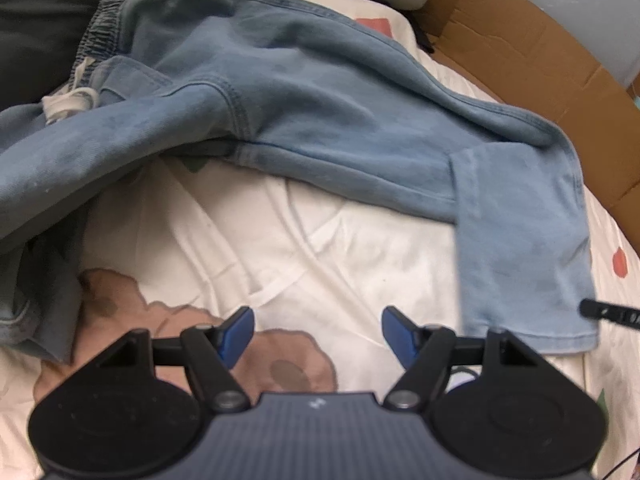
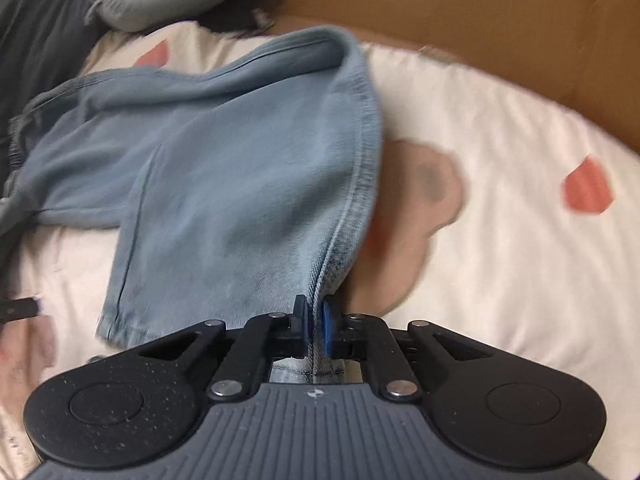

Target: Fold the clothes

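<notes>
While the jeans (image 1: 304, 96) are lying spread across the flowered bedsheet (image 1: 248, 240) ahead of both sets of fingers, we are holding our left gripper (image 1: 318, 334) with its blue pads (image 1: 240, 330) spread wide apart, gripping nothing. Between those open fingers we are seeing only bare sheet and a brown flower print; the hem of one trouser leg is lying just beyond and to the right of the right finger. With our right gripper (image 2: 315, 330) we are pinching the seam edge of that trouser leg (image 2: 240, 200), the pads pressed together on the denim. From the pinch the leg is running forward and to the left, its far end folding over toward the waistband (image 1: 100, 24). A cardboard box (image 2: 460, 16) is standing past the fingers, beyond the sheet.
</notes>
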A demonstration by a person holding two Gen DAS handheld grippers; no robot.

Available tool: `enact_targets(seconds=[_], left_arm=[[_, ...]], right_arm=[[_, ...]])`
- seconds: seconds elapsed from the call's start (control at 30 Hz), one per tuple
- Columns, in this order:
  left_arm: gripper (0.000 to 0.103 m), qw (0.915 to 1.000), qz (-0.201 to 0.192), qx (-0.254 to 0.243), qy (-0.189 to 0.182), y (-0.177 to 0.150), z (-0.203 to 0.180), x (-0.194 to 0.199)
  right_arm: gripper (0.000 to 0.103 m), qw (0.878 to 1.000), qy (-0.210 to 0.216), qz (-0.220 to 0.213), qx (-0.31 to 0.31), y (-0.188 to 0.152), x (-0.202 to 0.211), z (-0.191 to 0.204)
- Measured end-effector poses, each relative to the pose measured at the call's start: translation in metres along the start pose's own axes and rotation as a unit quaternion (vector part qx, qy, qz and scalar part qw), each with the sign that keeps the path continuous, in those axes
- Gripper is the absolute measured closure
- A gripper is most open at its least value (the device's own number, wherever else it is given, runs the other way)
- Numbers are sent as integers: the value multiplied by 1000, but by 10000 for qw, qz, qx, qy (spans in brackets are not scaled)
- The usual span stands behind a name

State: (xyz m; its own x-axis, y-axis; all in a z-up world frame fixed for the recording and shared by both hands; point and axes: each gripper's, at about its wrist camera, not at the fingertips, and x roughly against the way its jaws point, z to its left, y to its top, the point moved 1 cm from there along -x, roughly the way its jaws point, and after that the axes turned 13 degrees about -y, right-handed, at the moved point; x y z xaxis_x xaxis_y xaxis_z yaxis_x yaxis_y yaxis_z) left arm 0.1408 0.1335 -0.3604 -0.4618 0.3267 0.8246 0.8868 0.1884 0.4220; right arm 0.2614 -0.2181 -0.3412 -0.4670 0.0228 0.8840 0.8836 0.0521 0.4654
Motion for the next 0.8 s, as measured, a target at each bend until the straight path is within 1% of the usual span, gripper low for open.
enact_targets(seconds=[0.23,0.43,0.67,0.8], left_arm=[[30,10000,-52,-10,82,1,4,1],[30,9997,-117,-28,227,7,10,5],[30,9990,-196,11,397,13,18,10],[31,9986,-233,34,471,16,22,12]], right_arm=[[99,9981,-520,-307,-89,24,0,-40],[100,9939,-954,-560,-43,53,-6,-74],[100,9863,-1490,-701,5,87,-17,-105],[100,9785,-1899,-797,-102,108,-19,-122]])
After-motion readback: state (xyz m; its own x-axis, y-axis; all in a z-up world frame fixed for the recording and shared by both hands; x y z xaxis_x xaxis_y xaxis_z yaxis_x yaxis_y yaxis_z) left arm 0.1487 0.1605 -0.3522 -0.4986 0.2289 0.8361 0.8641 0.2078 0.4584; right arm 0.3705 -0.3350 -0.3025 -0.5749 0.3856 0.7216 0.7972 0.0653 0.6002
